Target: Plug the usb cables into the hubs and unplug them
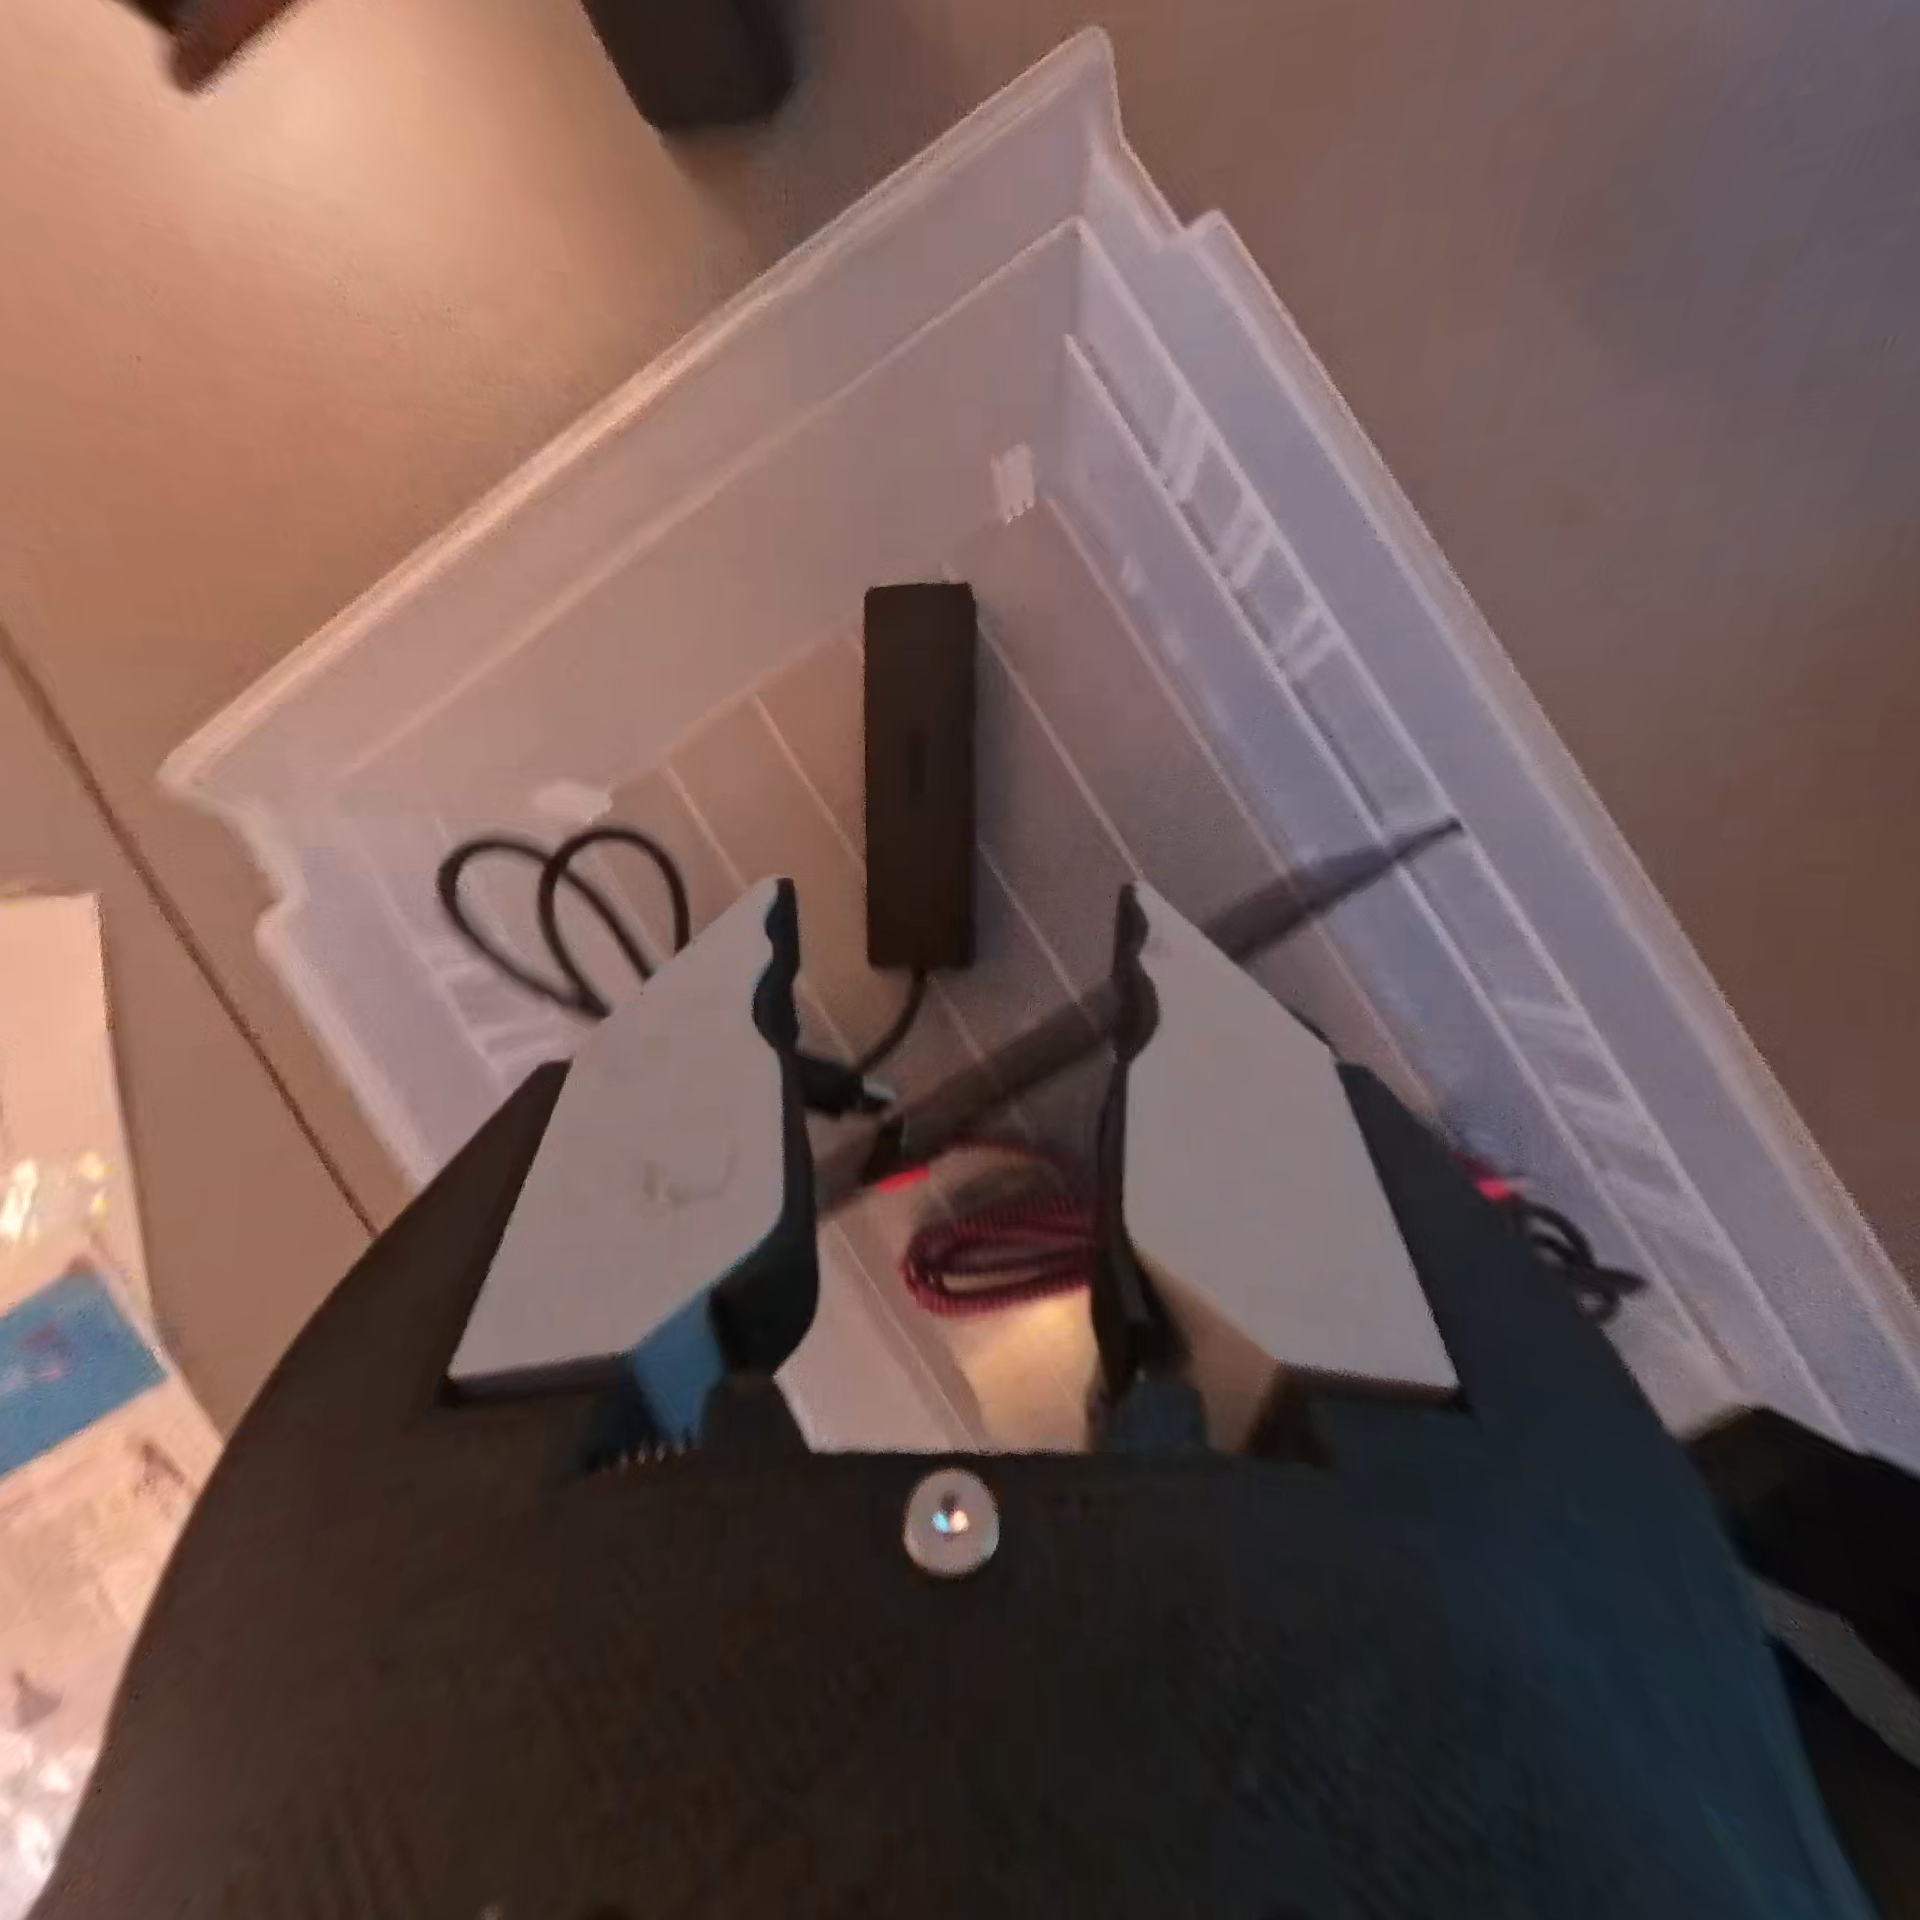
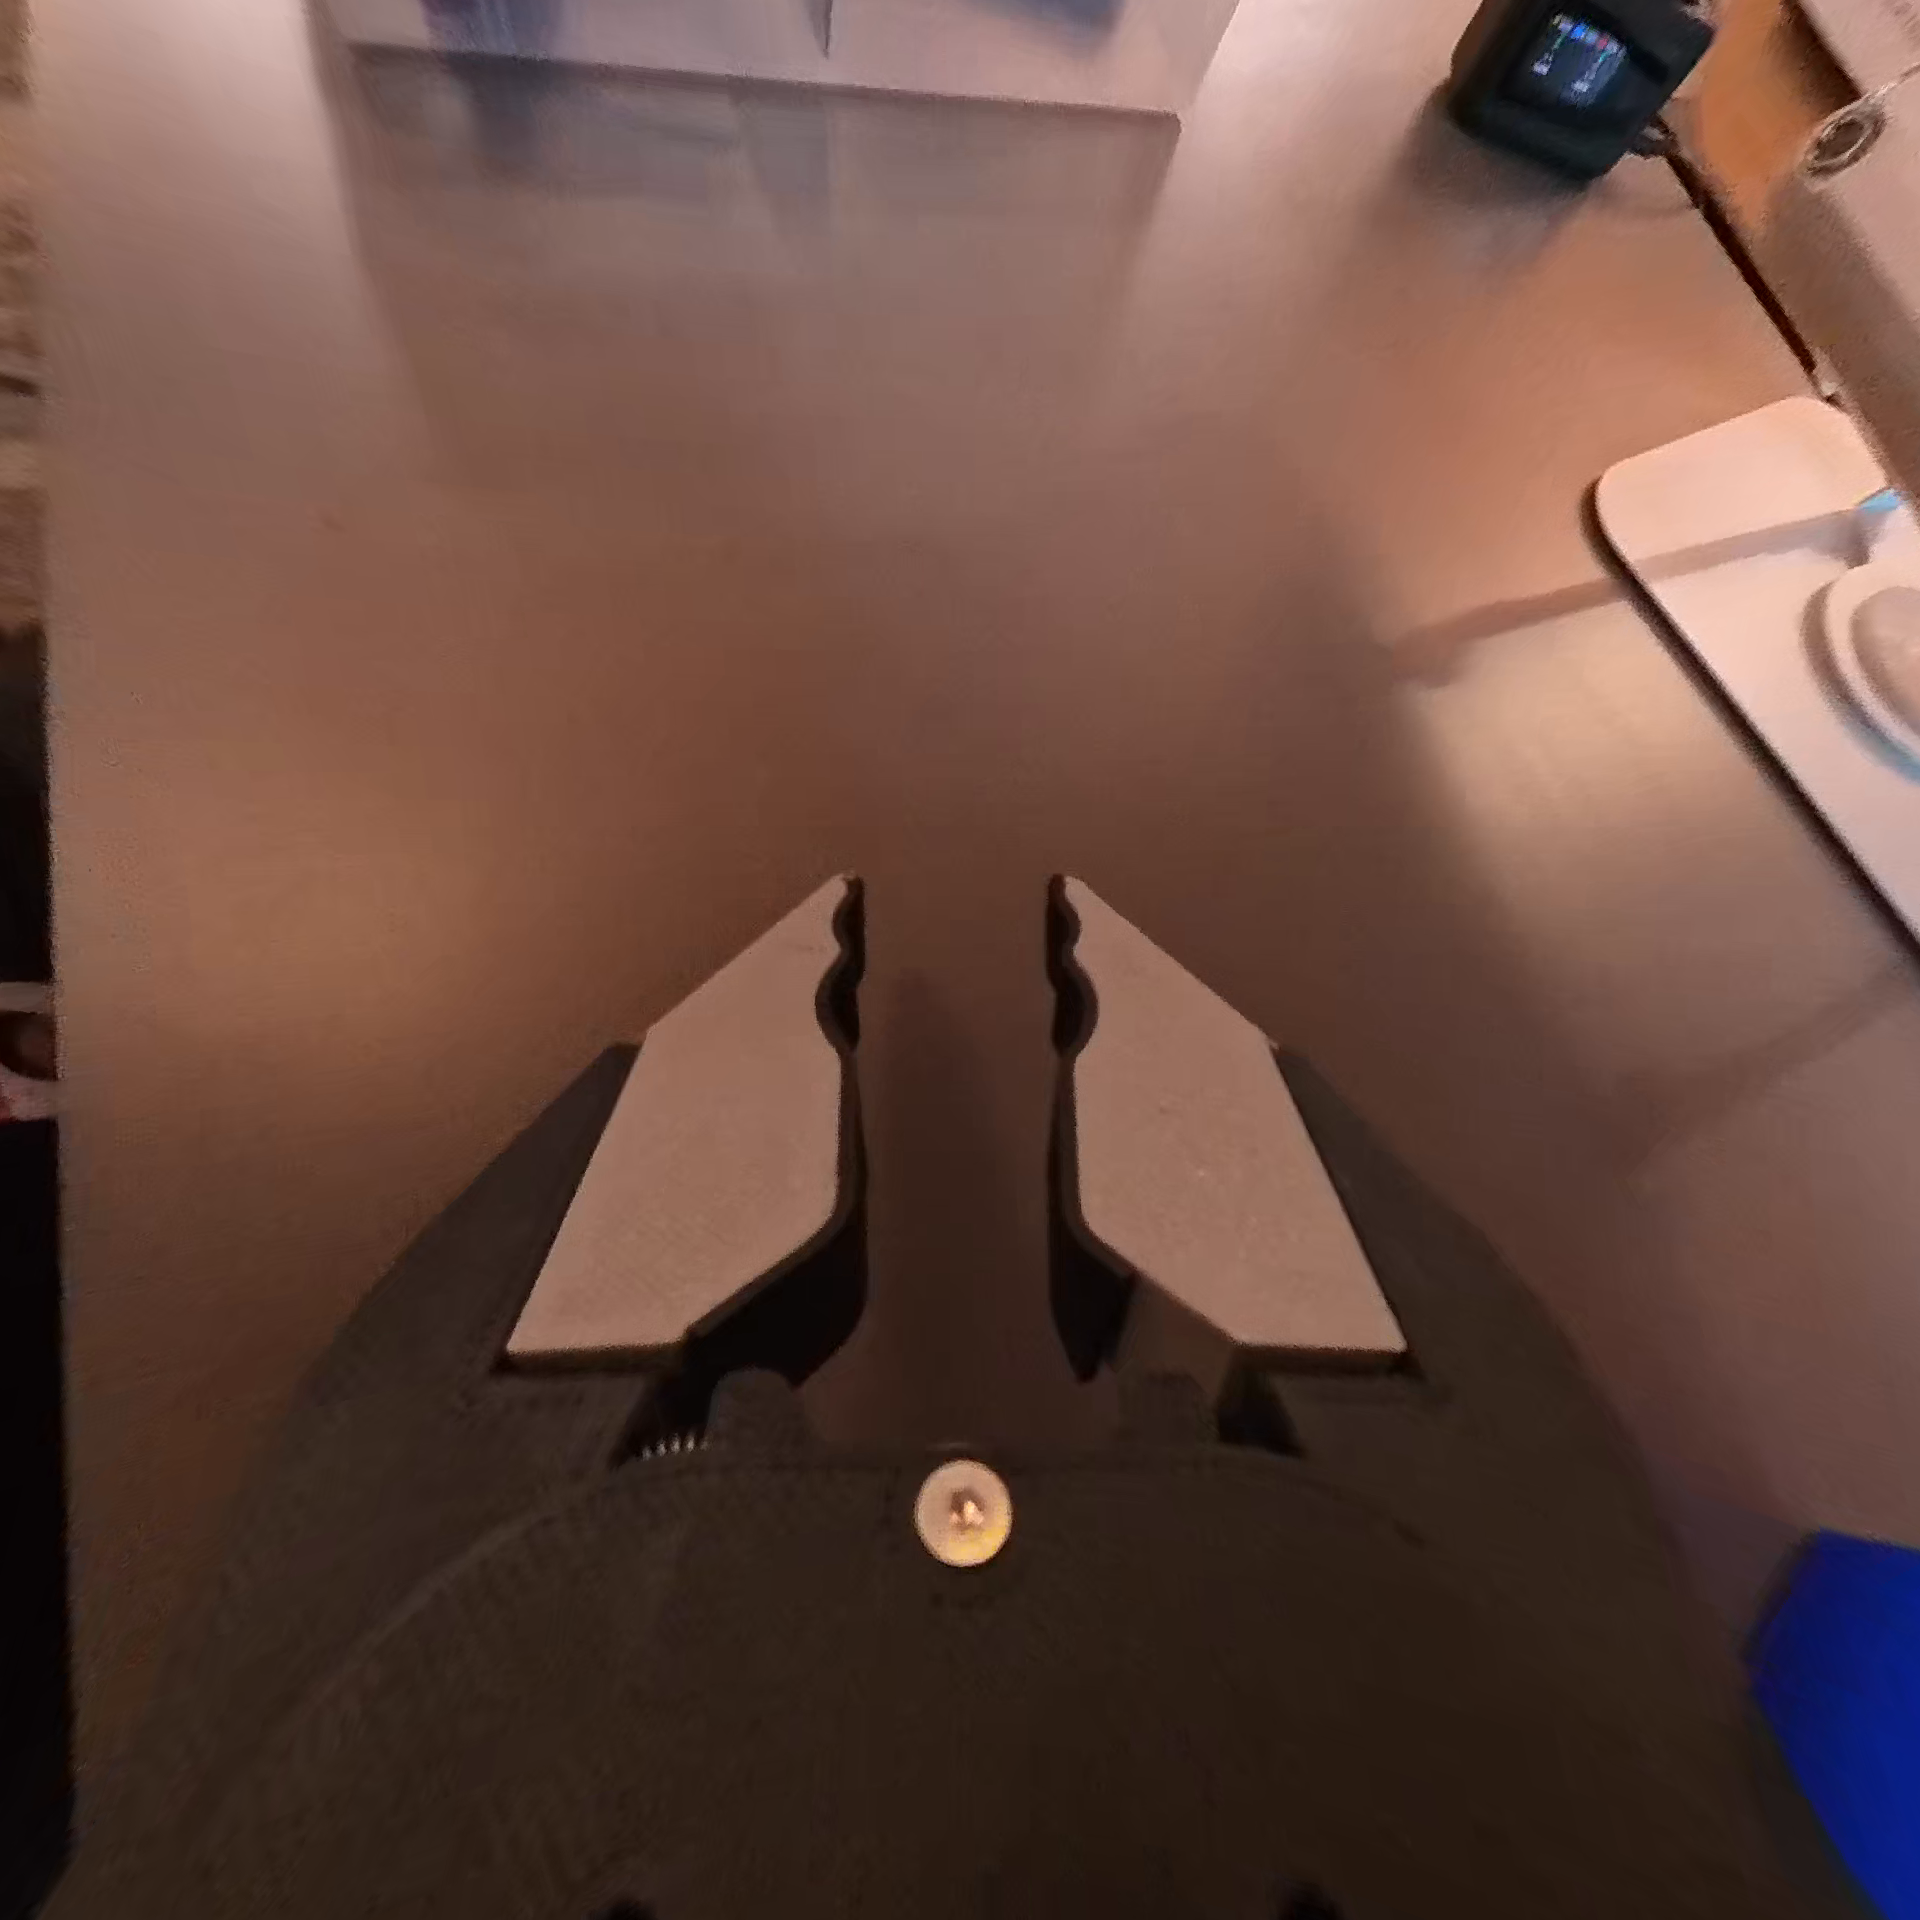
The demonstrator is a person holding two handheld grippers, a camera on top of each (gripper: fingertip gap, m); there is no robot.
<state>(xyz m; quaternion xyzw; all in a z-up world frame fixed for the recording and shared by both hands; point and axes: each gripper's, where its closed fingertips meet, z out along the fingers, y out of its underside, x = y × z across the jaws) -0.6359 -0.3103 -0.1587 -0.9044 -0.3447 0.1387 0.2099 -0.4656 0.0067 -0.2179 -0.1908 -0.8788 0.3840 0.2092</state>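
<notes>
Hovering over clear bin (image 1: 644, 582): left gripper (image 1: 956, 914) spread wide, empty, lined up on black hub (image 1: 920, 769) lying inside, likely for pickup. Right gripper (image 2: 954, 894) parted, empty, above bare table (image 2: 727, 571).

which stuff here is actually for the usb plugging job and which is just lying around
For the job: black hub, black cable, red cable, all in the clear bin; left gripper, right gripper.

Lying about: white tray, small black device, papers.

hub (image 1: 921, 774) in bin (image 1: 644, 582), looped cable (image 1: 566, 914) to its left.
</notes>
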